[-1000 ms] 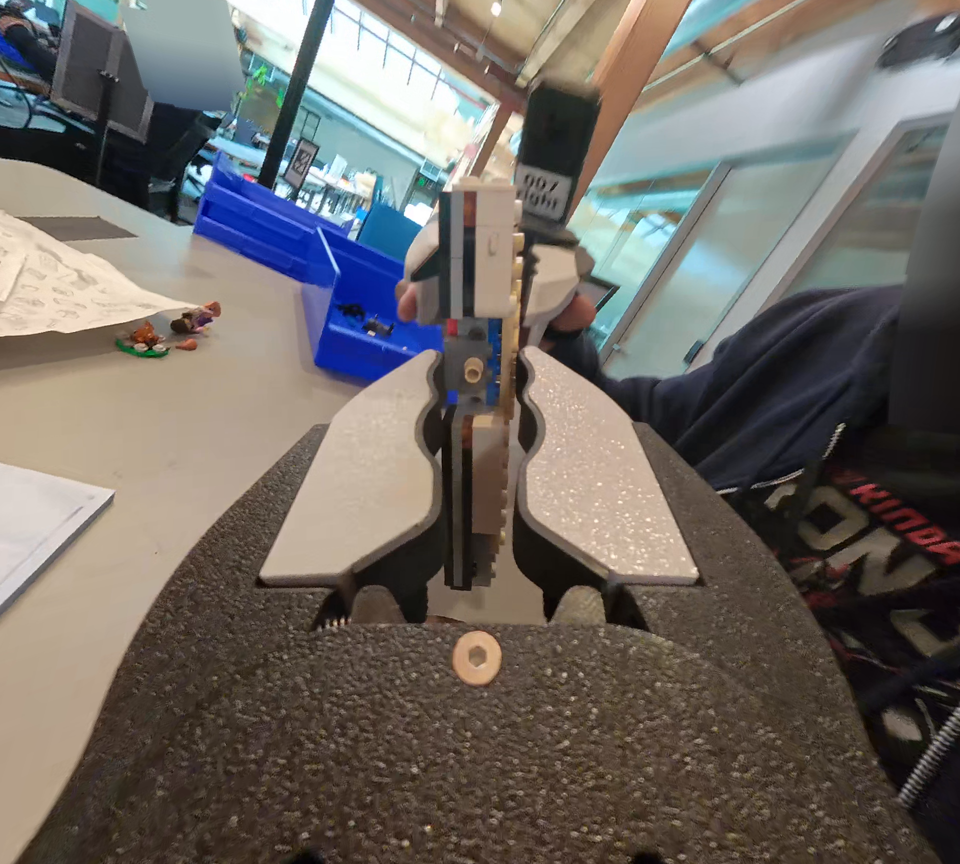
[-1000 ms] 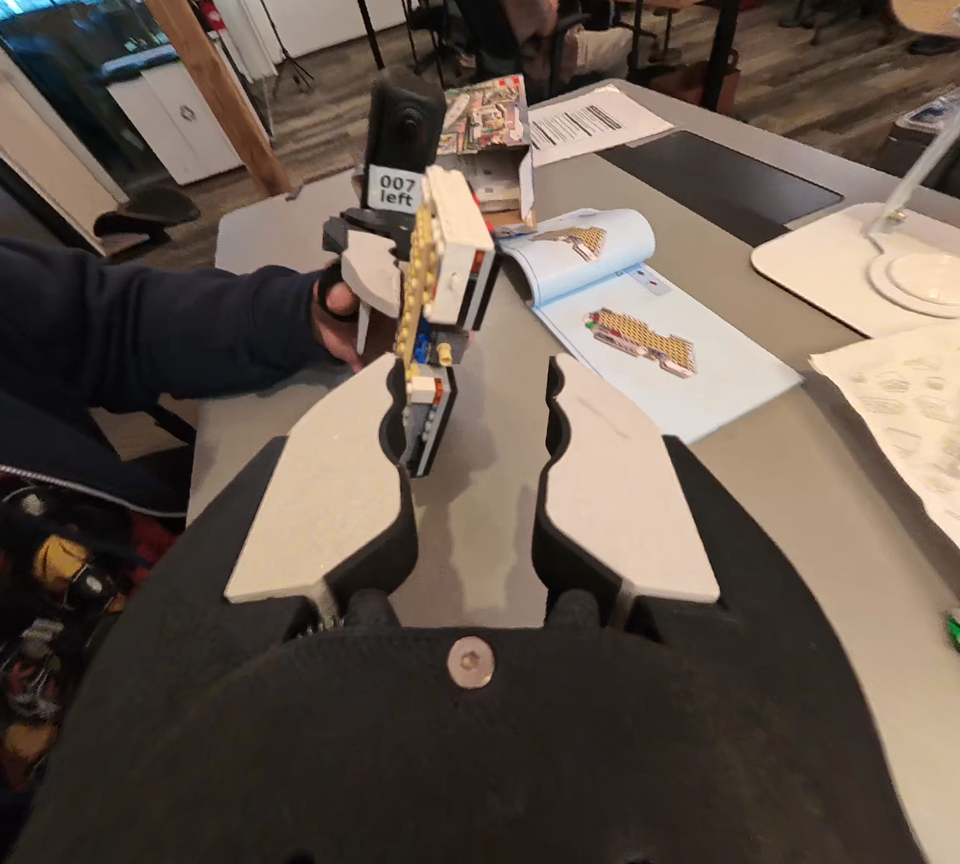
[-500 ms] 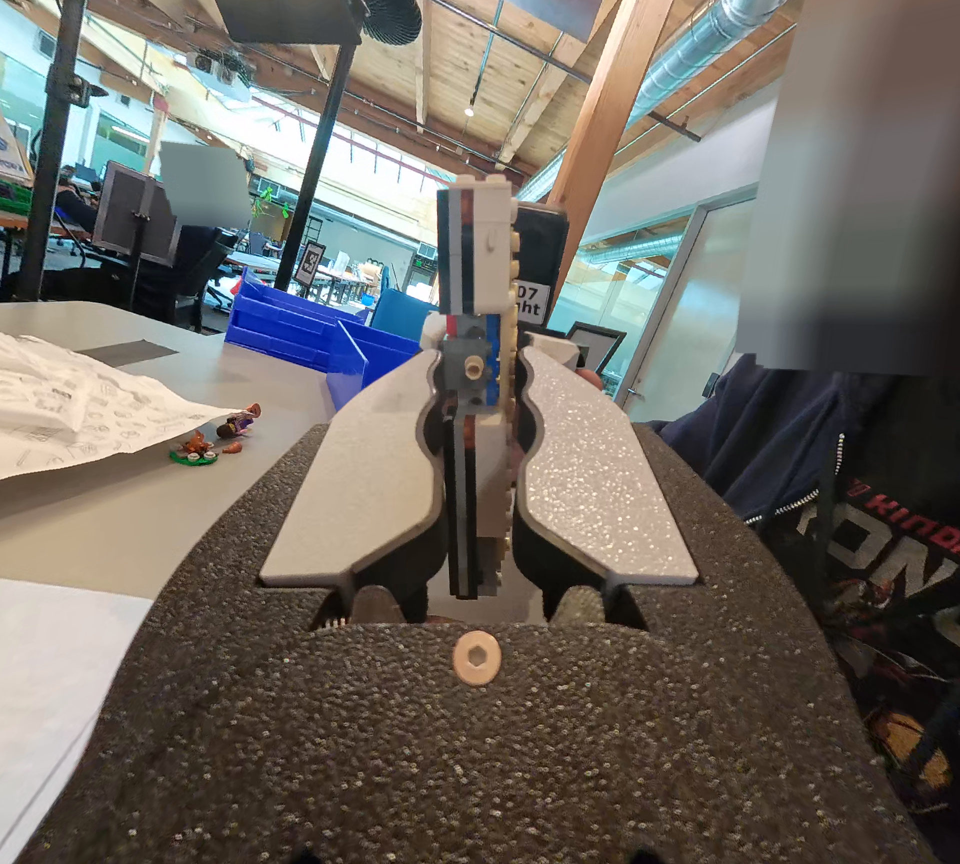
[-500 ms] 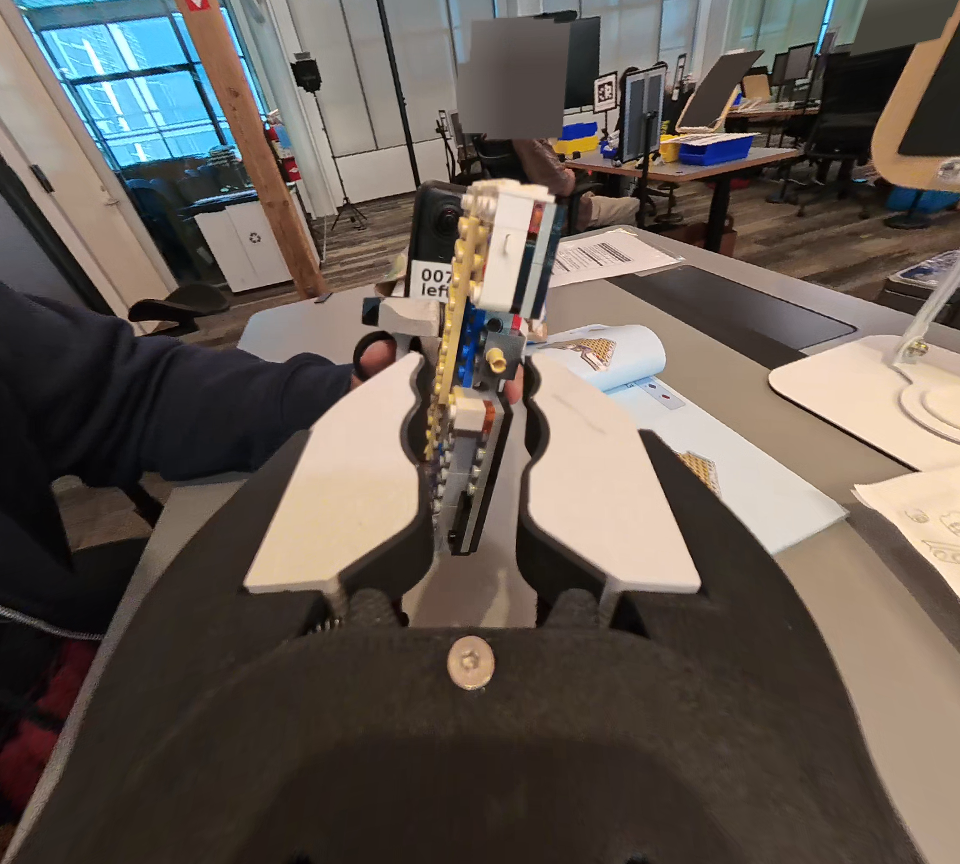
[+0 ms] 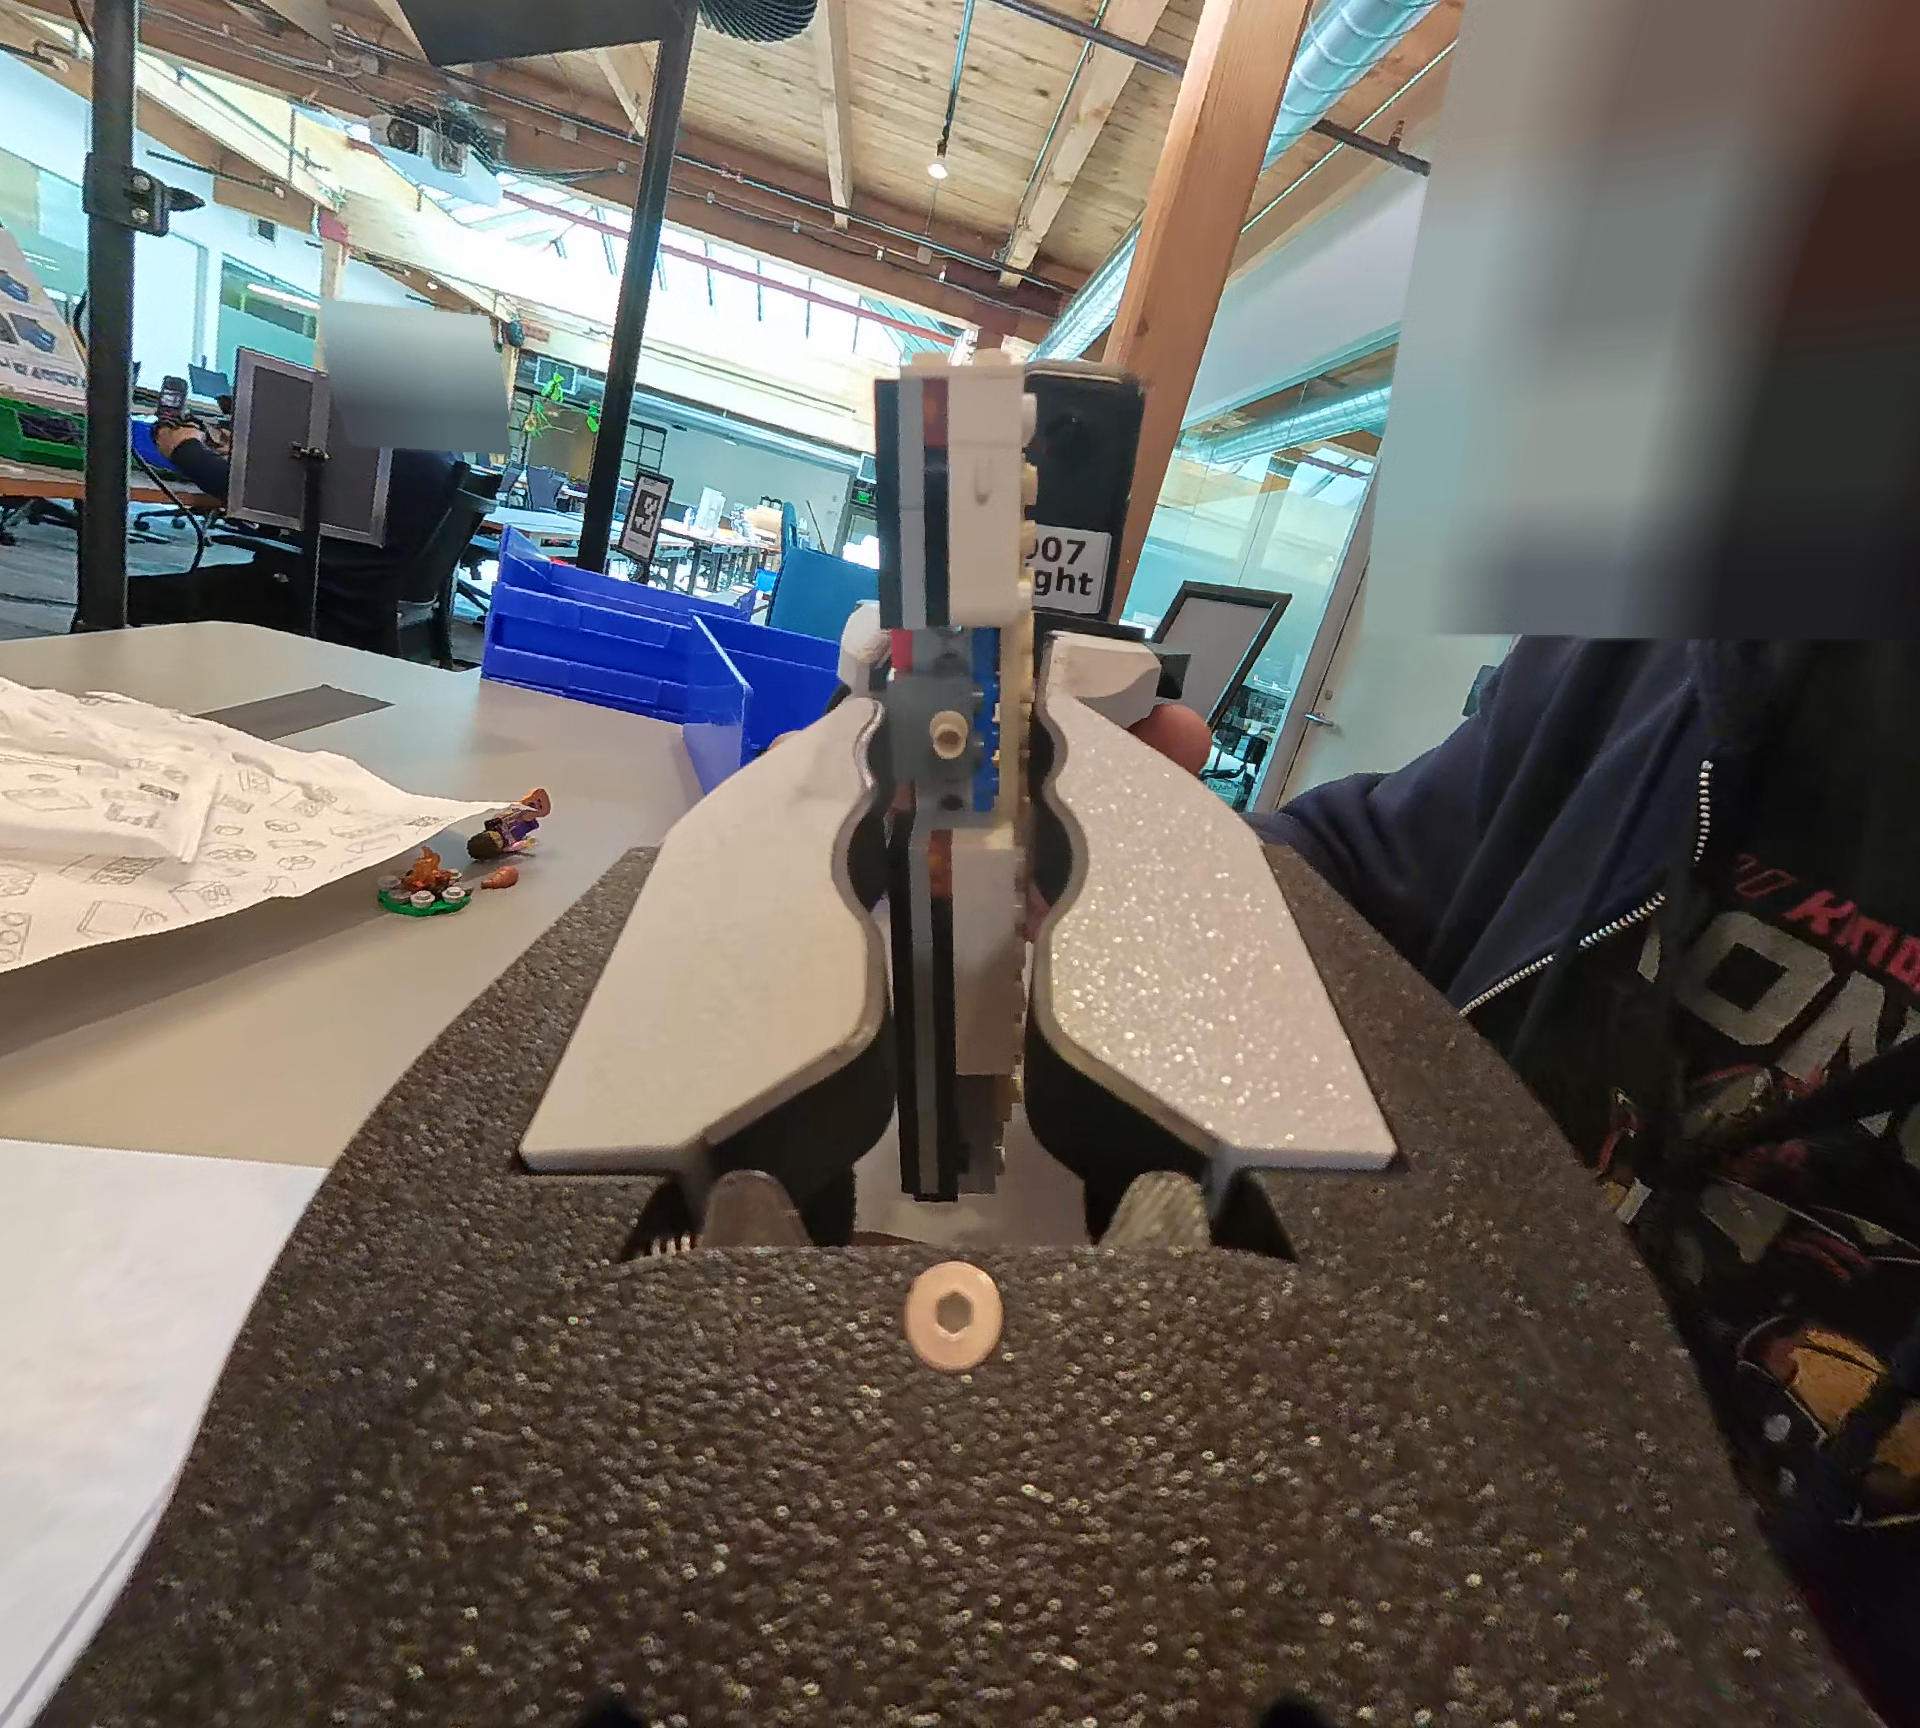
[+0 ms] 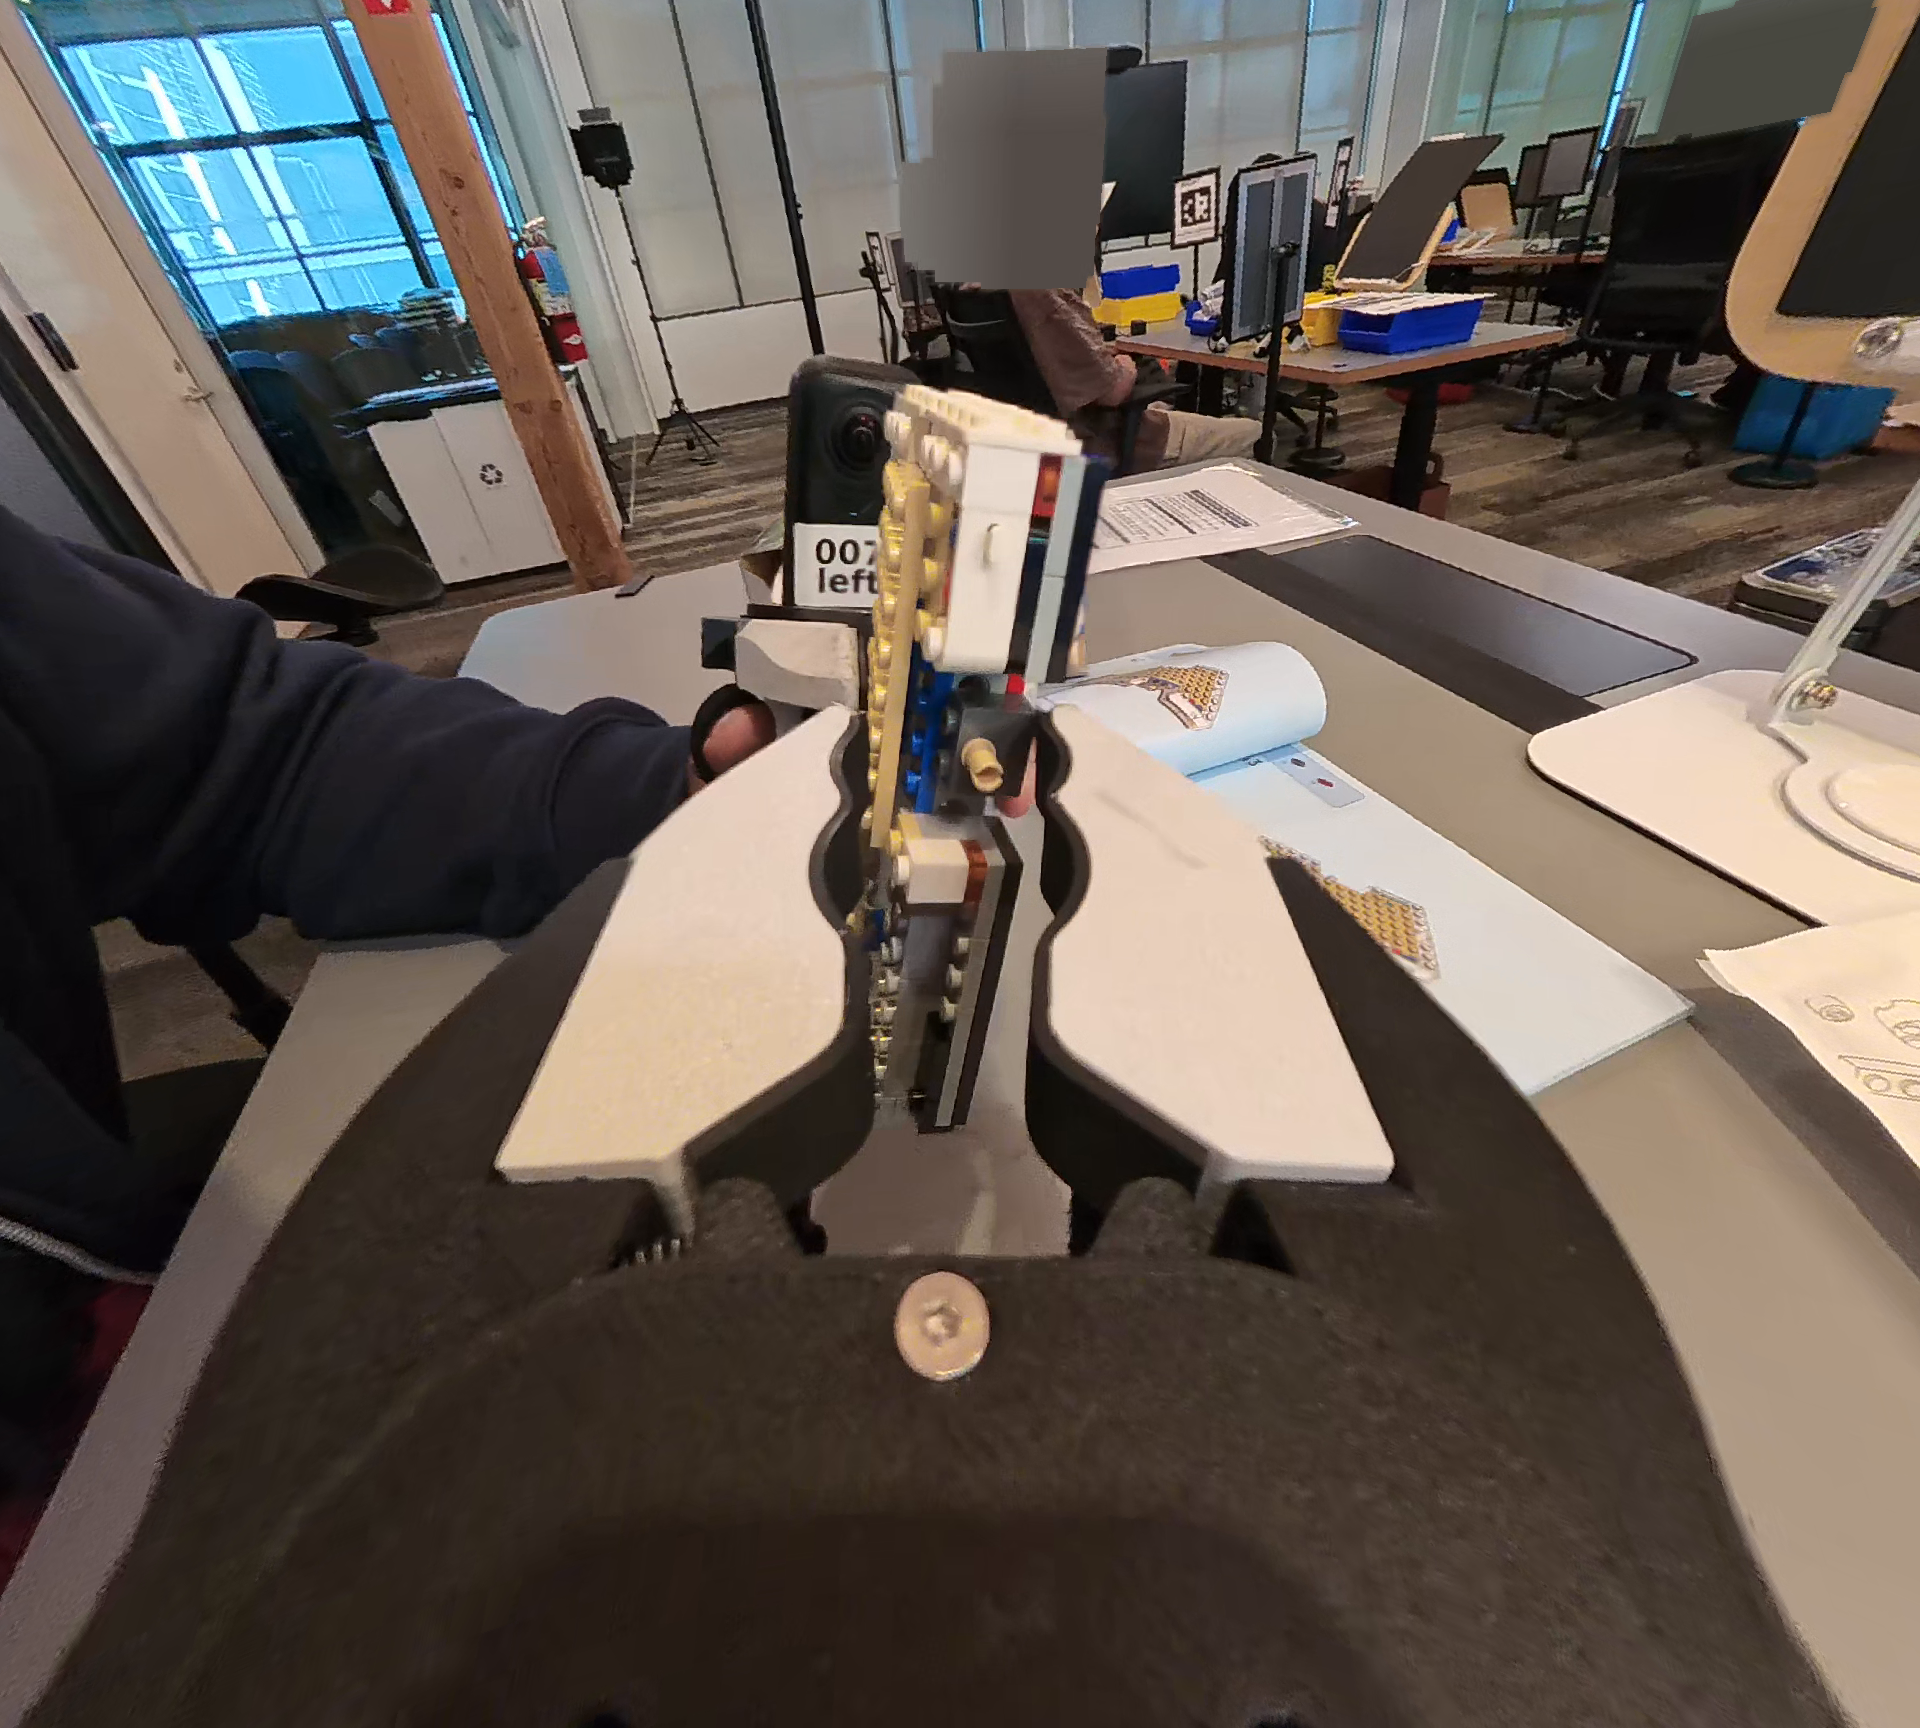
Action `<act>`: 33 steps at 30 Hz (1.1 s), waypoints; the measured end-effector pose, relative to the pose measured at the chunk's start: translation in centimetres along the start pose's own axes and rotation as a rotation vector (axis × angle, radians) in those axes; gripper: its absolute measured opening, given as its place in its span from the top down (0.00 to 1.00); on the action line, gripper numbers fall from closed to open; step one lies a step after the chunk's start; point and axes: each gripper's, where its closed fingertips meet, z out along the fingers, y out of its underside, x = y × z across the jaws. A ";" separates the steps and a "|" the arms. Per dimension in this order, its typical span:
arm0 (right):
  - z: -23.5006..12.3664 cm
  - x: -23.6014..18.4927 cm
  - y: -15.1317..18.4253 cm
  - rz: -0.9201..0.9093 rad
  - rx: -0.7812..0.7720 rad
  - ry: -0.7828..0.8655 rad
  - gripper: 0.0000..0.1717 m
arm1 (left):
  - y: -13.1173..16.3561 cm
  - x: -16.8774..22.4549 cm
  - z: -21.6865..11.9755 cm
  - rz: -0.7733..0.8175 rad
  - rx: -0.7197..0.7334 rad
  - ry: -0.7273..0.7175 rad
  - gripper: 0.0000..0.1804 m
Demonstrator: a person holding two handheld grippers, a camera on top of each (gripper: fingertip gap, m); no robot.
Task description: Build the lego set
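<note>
Left wrist view, from the left: printed paper sheets (image 5: 135, 831) lie on the grey counter (image 5: 312, 1034), with small toy pieces (image 5: 457, 863) just beside their edge and blue bins (image 5: 623, 639) behind. At centre the left tongs (image 5: 956, 748) stand narrowly parted, both pads pressed on an upright brick assembly (image 5: 951, 535) of white, black, blue and tan parts. The opposing tongs grip the same assembly from the far side.

Right wrist view, from the left: a dark sleeve (image 6: 312, 743) reaches in. The right tongs (image 6: 940, 743) are closed to a narrow gap on the brick assembly (image 6: 987, 556). An open instruction booklet (image 6: 1351, 857) lies on the counter to the right, then a white lamp base (image 6: 1714, 774)
</note>
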 end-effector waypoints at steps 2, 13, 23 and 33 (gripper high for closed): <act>0.1 -0.2 0.1 0.015 0.007 -0.021 0.82 | 0.0 0.2 -0.1 -0.009 0.010 0.014 0.87; 0.1 -1.1 0.4 -0.003 0.012 -0.073 0.85 | 0.7 0.9 0.1 -0.053 -0.004 0.080 0.87; 0.0 -1.3 1.0 0.003 0.010 -0.123 0.85 | 1.3 0.9 -0.1 -0.019 -0.087 0.056 0.86; 0.1 -1.2 1.6 0.019 0.000 -0.149 0.86 | 1.2 0.8 -0.5 -0.007 -0.098 0.021 0.85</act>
